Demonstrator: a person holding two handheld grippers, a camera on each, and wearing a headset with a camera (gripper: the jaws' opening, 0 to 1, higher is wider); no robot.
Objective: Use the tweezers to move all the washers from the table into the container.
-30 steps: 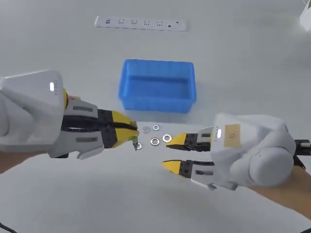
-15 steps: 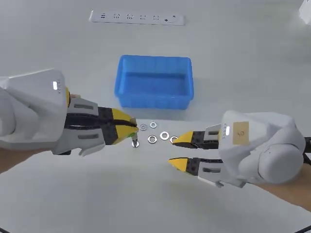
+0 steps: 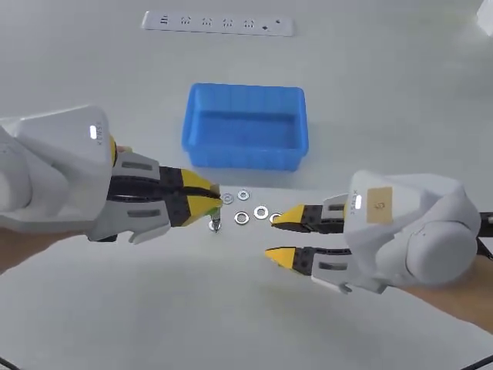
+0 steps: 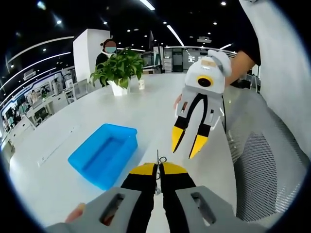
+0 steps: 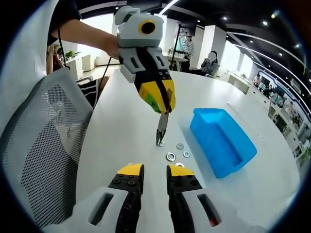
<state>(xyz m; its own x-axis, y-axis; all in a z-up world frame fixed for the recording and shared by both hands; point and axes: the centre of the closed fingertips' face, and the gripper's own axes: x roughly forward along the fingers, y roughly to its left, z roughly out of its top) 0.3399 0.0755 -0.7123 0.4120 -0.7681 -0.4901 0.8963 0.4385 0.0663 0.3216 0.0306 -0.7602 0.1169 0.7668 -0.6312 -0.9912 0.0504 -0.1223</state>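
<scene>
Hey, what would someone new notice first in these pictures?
The bright blue container stands out beyond both tools. Nearer, the left tool is shut on tweezers pointing down at a small cluster of washers, while the right tool hangs open beside them.

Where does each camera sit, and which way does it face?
Head view: on the headset, looking down at the table; both forearms show.
Left gripper view: on the left gripper, looking along its jaws, shut on the tweezers, toward the right gripper.
Right gripper view: on the right gripper, looking along its open jaws at the washers.
Shared: the blue container.
</scene>
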